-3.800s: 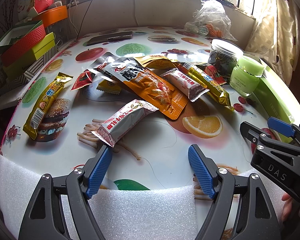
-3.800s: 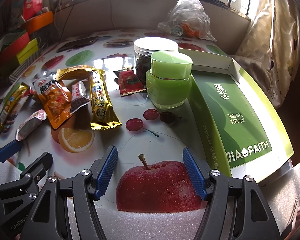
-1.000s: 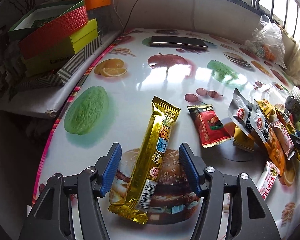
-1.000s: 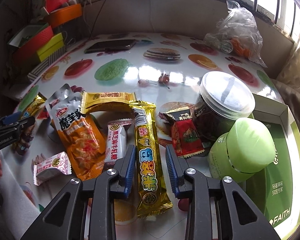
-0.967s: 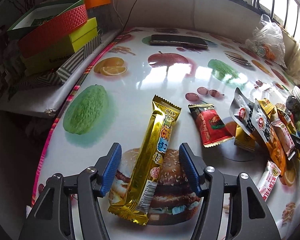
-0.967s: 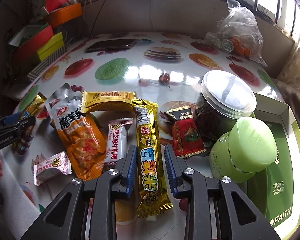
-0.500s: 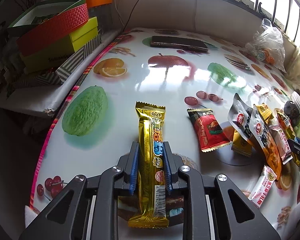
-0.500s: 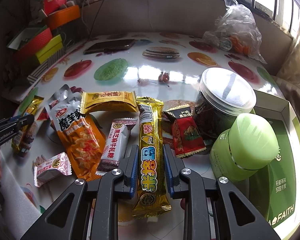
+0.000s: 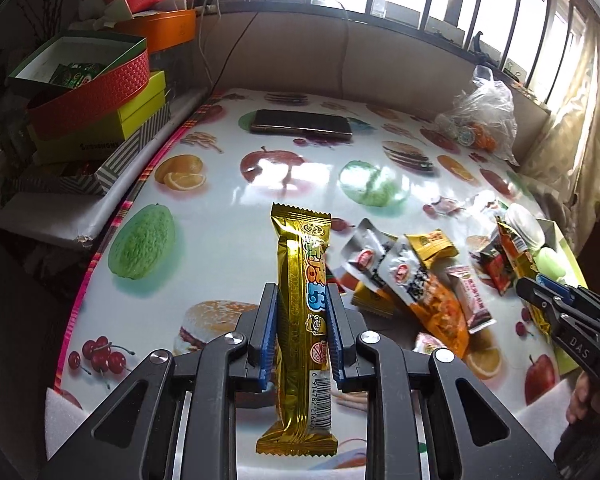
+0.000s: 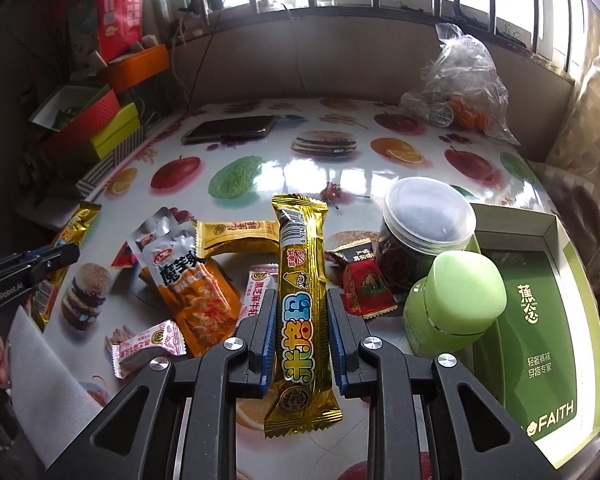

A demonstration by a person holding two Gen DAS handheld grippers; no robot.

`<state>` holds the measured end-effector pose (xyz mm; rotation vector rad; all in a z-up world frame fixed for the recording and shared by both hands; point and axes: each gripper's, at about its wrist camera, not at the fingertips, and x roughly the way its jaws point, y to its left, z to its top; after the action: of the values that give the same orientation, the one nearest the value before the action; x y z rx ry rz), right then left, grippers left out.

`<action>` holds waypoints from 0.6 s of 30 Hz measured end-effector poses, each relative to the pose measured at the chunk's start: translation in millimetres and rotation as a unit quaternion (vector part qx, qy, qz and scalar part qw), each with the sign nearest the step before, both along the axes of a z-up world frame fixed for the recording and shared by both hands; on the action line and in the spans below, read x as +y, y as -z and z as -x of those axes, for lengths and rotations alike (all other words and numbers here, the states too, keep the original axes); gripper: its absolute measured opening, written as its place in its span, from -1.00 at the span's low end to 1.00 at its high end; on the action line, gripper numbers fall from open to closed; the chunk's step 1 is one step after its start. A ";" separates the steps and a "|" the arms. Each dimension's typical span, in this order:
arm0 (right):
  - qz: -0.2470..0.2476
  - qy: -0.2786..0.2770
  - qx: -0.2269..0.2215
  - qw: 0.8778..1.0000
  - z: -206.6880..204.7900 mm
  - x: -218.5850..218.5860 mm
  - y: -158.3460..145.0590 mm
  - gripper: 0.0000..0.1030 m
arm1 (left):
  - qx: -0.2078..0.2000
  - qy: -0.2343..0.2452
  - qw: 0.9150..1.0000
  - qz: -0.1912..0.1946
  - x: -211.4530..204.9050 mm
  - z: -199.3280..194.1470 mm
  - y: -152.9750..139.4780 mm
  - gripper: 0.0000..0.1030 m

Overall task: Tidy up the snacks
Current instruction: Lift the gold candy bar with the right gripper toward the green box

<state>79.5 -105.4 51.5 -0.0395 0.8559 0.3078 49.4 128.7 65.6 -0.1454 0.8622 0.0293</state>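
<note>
Two gold snack bars (image 9: 303,316), one (image 10: 300,308) in each tool, left tool (image 9: 302,336) and right tool (image 10: 302,336) both clamped mid-length above the worktop (image 9: 228,200); we judge them light, crinkly, slippery, crushable.

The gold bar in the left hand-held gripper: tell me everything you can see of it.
The gold snack bar is a long, shiny foil wrapper with crimped, zigzag ends, blue lettering, a round red logo and a barcode near its lower end. The left hand-held gripper is shut on its middle, blue pads pressing both long edges. It hangs clear of the fruit-print table, pointing away from the camera, uncrushed.
</note>
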 end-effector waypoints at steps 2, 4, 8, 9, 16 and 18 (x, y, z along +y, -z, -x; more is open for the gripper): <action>-0.002 0.002 -0.006 1.000 4.0 -3.8 -7.8 -0.57 | -0.003 0.011 1.000 0.004 -11.3 1.5 -6.8 -0.55; -0.001 0.007 -0.013 1.000 7.8 -9.7 -16.3 -0.57 | -0.006 0.021 1.000 0.010 -23.0 1.5 -13.8 -0.55; -0.011 0.027 -0.025 0.999 15.1 -30.1 -33.7 -0.57 | -0.023 0.049 0.999 -0.001 -53.4 5.9 -27.9 -0.55; -0.008 0.033 -0.026 0.999 16.5 -35.0 -37.2 -0.57 | -0.022 0.057 0.998 0.003 -59.9 5.2 -30.2 -0.55; -0.001 0.073 -0.037 0.997 25.8 -76.2 -53.8 -0.57 | -0.022 0.105 0.994 0.028 -107.4 2.4 -42.3 -0.55; 0.003 0.084 -0.038 0.996 27.6 -87.0 -56.5 -0.57 | -0.022 0.119 0.992 0.036 -121.8 1.2 -45.2 -0.55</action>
<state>51.9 -192.4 108.0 0.0158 0.7787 0.1455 48.2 7.0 110.8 -0.1097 0.8325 -0.2286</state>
